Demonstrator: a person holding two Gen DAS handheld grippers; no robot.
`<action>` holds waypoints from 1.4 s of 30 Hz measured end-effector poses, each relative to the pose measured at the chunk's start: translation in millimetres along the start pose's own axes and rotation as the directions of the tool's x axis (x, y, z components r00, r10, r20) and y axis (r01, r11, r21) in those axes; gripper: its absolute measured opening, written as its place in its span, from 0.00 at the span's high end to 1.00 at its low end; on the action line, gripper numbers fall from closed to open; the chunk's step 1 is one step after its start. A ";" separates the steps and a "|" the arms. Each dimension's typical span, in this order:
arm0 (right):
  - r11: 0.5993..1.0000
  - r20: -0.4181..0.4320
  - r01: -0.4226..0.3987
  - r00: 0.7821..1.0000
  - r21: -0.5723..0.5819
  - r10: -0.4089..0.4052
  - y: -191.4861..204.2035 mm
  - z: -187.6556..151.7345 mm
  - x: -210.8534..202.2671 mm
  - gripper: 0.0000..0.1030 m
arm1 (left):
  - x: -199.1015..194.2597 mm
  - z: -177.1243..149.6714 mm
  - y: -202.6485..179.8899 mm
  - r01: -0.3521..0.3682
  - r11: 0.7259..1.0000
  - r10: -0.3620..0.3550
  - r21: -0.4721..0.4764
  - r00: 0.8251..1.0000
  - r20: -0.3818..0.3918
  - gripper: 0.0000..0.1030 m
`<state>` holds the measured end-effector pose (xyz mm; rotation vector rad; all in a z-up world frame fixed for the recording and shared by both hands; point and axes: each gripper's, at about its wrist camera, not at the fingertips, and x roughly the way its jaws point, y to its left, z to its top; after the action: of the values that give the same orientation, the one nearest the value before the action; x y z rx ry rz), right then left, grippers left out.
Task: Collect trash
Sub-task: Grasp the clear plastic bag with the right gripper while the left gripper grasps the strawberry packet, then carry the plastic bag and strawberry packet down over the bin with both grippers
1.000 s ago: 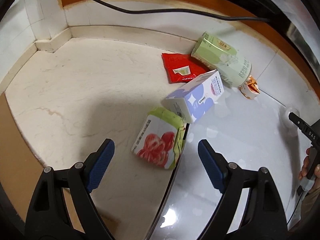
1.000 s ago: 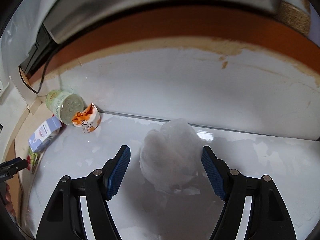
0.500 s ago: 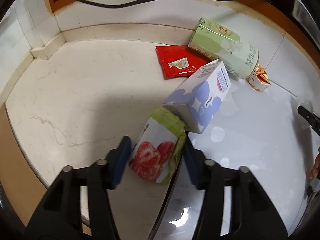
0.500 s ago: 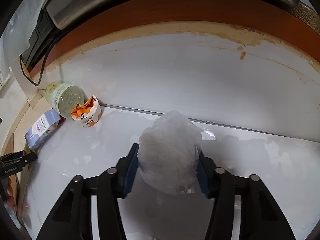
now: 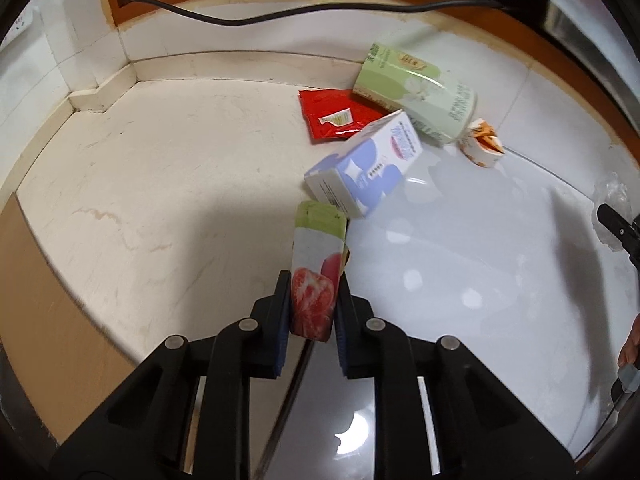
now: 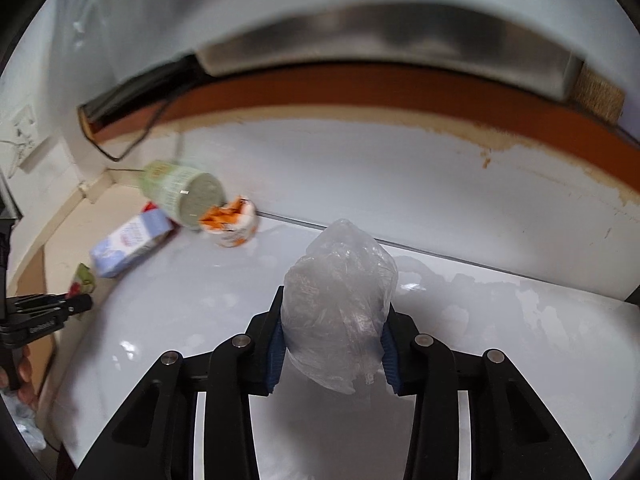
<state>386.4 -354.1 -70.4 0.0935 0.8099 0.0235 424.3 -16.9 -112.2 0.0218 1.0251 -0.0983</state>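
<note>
Altogether six trash pieces (image 5: 362, 178), two gripped.

In the left wrist view, the cream marble floor (image 5: 168, 184) from nine to twelve o'clock lies open up to the skirting. Toward one o'clock the way is crowded: a blue-and-white carton (image 5: 366, 168), a red sachet (image 5: 336, 118), a green cup (image 5: 416, 92) and an orange-printed wrapper (image 5: 482, 144) cluster near the wall. From the right wrist view, the glossy white floor (image 6: 520, 320) from twelve to three o'clock is open.
</note>
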 end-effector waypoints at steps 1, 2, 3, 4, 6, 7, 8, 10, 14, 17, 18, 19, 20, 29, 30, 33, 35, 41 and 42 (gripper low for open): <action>1.000 0.004 -0.014 1.000 -0.003 0.014 4.2 -1.0 -8.2 0.62 | -6.9 -3.8 -0.1 0.005 1.000 -0.005 -0.001 1.000 0.002 0.84; 1.000 0.007 -0.026 1.000 -0.007 0.026 8.7 -2.0 -16.3 0.62 | -12.2 -6.7 0.2 0.009 1.000 -0.009 -0.001 1.000 0.003 0.85; 0.999 0.010 -0.040 0.999 -0.010 0.040 13.5 -3.4 -25.2 0.62 | -21.0 -11.4 0.3 0.017 1.000 -0.017 -0.004 1.000 0.005 0.85; 0.998 0.009 -0.063 0.998 -0.008 0.063 17.3 -4.5 -34.7 0.62 | -28.8 -15.0 0.8 0.027 1.000 -0.027 -0.006 1.000 0.008 0.85; 0.994 0.008 -0.106 0.994 -0.001 0.106 24.0 -5.9 -48.5 0.62 | -45.5 -23.0 1.7 0.050 0.999 -0.050 -0.012 0.999 0.014 0.85; 0.990 0.007 -0.141 0.990 0.005 0.141 28.9 -8.5 -59.5 0.62 | -54.4 -27.8 2.1 0.062 0.998 -0.062 -0.014 0.998 0.017 0.85; 0.988 0.008 -0.154 0.988 0.004 0.154 33.2 -9.7 -67.0 0.62 | -63.1 -32.5 2.0 0.072 0.997 -0.072 -0.012 0.997 0.023 0.85; 0.984 0.013 -0.176 0.984 -0.012 0.176 42.9 -15.8 -83.9 0.62 | -80.8 -42.8 1.6 0.089 0.996 -0.088 -0.007 0.996 0.032 0.85; 0.973 0.010 -0.223 0.975 -0.051 0.224 62.4 -35.2 -119.9 0.62 | -113.5 -68.2 0.2 0.126 0.992 -0.126 -0.004 0.991 0.041 0.85; 0.962 0.003 -0.263 0.964 -0.077 0.264 78.4 -52.9 -140.5 0.62 | -138.3 -94.1 0.4 0.160 0.987 -0.160 0.004 0.986 0.046 0.85; 0.958 0.002 -0.273 0.962 -0.083 0.274 82.5 -58.2 -146.9 0.62 | -145.1 -102.5 0.8 0.168 0.986 -0.168 0.004 0.985 0.048 0.85; 0.953 -0.003 -0.290 0.957 -0.091 0.291 89.0 -66.8 -155.4 0.62 | -150.3 -109.5 0.9 0.175 0.985 -0.175 0.003 0.983 0.049 0.85; 0.947 -0.006 -0.305 0.952 -0.099 0.306 94.4 -74.6 -162.9 0.62 | -156.4 -118.4 1.9 0.189 0.982 -0.189 -0.001 0.981 0.048 0.85; 0.875 -0.062 -0.429 0.903 -0.224 0.426 156.2 -168.4 -217.2 0.62 | -200.0 -216.4 -1.1 0.236 0.972 -0.236 0.009 0.968 0.087 0.85; 0.867 -0.073 -0.437 0.899 -0.241 0.432 162.9 -179.7 -218.9 0.62 | -200.7 -225.7 -2.0 0.231 0.973 -0.231 0.009 0.969 0.090 0.85; 0.844 -0.112 -0.440 0.897 -0.307 0.428 184.7 -222.6 -224.3 0.62 | -197.2 -260.3 -4.8 0.203 0.979 -0.203 0.011 0.975 0.093 0.84; 0.833 -0.142 -0.436 0.900 -0.341 0.412 194.9 -246.9 -220.2 0.62 | -187.4 -281.2 -4.8 0.201 0.980 -0.201 -0.003 0.977 0.069 0.84; 0.815 -0.243 -0.428 0.902 -0.391 0.357 205.8 -312.3 -188.1 0.62 | -144.9 -331.0 -9.5 0.144 0.990 -0.144 0.010 0.989 -0.026 0.84; 0.811 -0.260 -0.431 0.899 -0.395 0.351 206.5 -321.7 -181.0 0.62 | -137.7 -337.9 -9.7 0.142 0.990 -0.141 0.009 0.989 -0.044 0.84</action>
<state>31.8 -134.8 -141.2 -0.1810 0.9324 0.6207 64.5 5.0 -169.7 -0.0384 1.0687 -0.2340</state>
